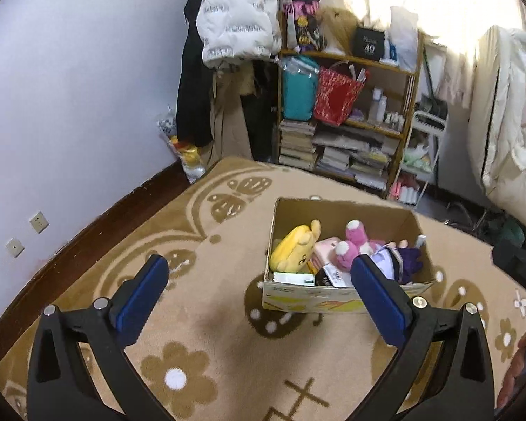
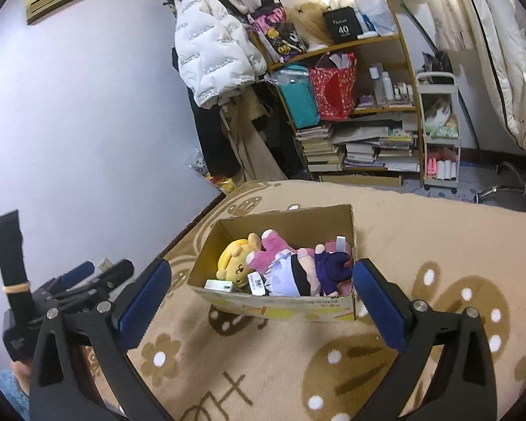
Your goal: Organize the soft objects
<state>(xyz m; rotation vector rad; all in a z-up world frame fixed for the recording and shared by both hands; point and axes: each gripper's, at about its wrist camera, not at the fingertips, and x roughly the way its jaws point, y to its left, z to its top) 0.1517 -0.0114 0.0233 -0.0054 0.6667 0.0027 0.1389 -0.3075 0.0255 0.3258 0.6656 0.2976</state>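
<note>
- While the plush toys (image 2: 284,266) are lying together inside the cardboard box (image 2: 349,222) on the carpet (image 2: 420,228), nothing is being held.
- Fingers of the left gripper (image 1: 259,289) and right gripper (image 2: 261,289) are being kept apart, empty, near the box.
- Either sorting is being finished or unpacking is being approached; neither is being settled here.

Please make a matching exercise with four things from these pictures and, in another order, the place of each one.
Things:
1. yellow plush
2. white jacket
3. red bag
4. box

Places:
A. on the shelf, beside a teal bag
B. on the carpet
C. in the box, at its left side
D. hanging by the wall, left of the shelf

Pairs: 1-C, 2-D, 3-A, 4-B
</note>
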